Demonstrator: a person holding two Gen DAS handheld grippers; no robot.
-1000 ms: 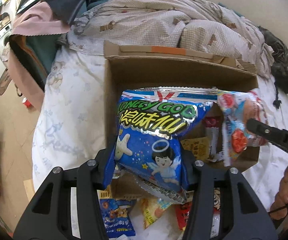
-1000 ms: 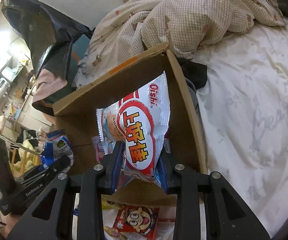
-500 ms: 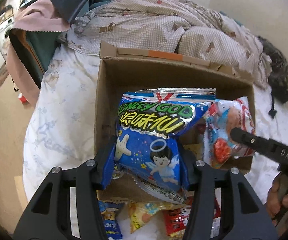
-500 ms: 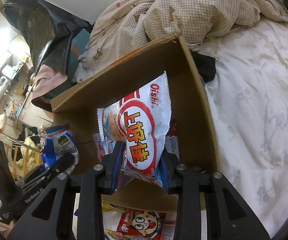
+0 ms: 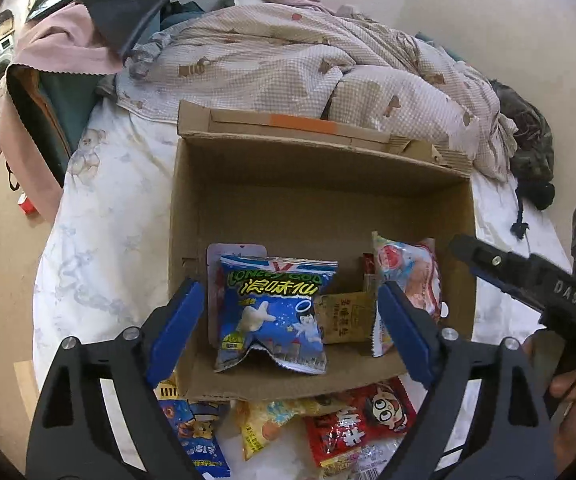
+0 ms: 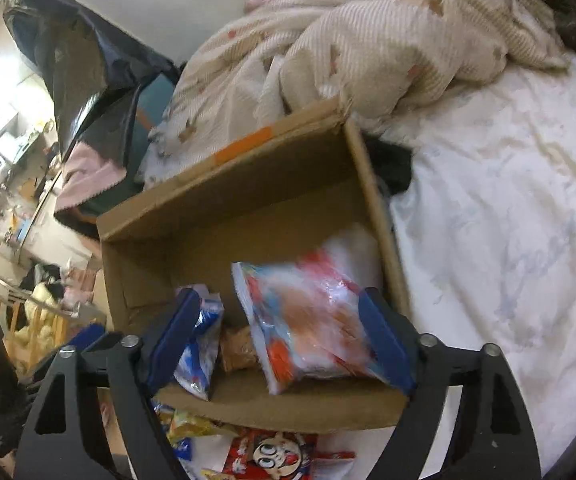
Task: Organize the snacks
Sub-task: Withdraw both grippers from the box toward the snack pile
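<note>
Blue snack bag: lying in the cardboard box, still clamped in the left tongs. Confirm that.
Not clamped. The left wrist view shows the blue snack bag lying in the cardboard box, but the left tongs are opening, their pads clear of it.

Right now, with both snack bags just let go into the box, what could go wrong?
The blue snack bag stands leaning in the cardboard box and may flop over. The left hand-held gripper, jaws opening, flanks it and could snag it when pulled back. More packets, such as the red packet, lie right against the box front and could get squashed.
</note>
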